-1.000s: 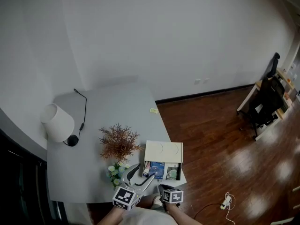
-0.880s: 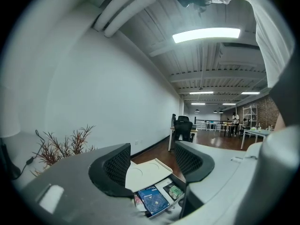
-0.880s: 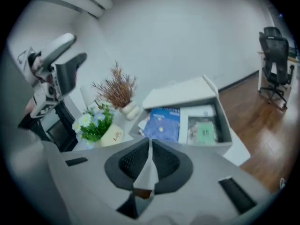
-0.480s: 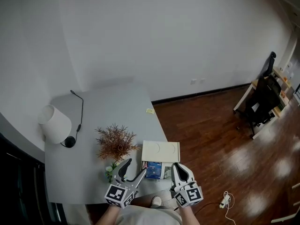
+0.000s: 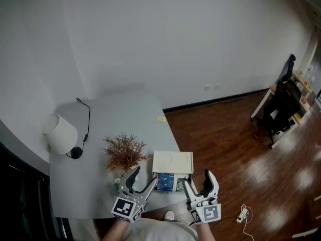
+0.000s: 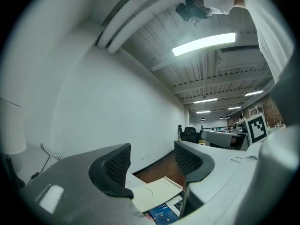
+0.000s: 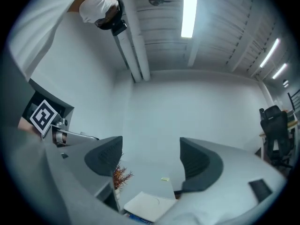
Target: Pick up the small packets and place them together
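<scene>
No packet is lifted yet: the small packets (image 5: pixel 165 182) lie in the open box (image 5: pixel 173 162), left gripper (image 5: pixel 144 178) half-open and empty, right gripper (image 5: pixel 198 181) just opened wide (empty too), so one must next reach down in

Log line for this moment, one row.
left gripper: open, empty | right gripper: jaws just opened, nothing between | packets: in open box on table

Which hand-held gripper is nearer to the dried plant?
Left. The left hand-held gripper is close by the plant; the right hand-held gripper, its empty jaws just opened, is farther right, past the box.
</scene>
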Demonstrator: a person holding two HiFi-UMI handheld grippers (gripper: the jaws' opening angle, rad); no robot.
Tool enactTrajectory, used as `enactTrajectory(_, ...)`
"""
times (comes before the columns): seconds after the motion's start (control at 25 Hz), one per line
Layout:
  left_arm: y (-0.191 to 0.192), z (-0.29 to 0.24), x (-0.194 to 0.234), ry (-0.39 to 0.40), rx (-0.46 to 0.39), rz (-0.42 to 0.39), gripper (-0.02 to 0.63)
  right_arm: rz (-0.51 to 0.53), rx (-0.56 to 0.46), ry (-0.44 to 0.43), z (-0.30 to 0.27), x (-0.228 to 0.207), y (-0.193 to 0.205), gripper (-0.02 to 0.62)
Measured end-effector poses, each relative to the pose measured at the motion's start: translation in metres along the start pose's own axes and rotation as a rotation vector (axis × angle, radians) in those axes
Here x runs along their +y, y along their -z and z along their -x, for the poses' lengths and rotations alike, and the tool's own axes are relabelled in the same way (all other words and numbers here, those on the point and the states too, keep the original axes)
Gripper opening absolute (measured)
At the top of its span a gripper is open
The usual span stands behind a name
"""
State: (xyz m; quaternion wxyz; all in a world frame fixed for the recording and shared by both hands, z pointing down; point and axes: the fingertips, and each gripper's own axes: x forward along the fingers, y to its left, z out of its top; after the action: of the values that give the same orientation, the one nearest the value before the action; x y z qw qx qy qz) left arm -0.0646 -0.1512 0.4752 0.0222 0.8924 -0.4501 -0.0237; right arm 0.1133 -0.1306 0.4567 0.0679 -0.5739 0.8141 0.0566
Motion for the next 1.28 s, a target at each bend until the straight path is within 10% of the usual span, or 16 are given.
enactTrajectory(0.72,0.022,-0.012,-0.007,0.007,0.067,-0.019,0.313,-0.052,0.106,0.015,0.015,-0.016,0.034,0.356)
enactTrajectory(1.28,0.264,-0.043,-0.045,0.123,0.884,0.06,0.277,-0.078,0.169,-0.04,0.02,-0.015,0.052,0.356)
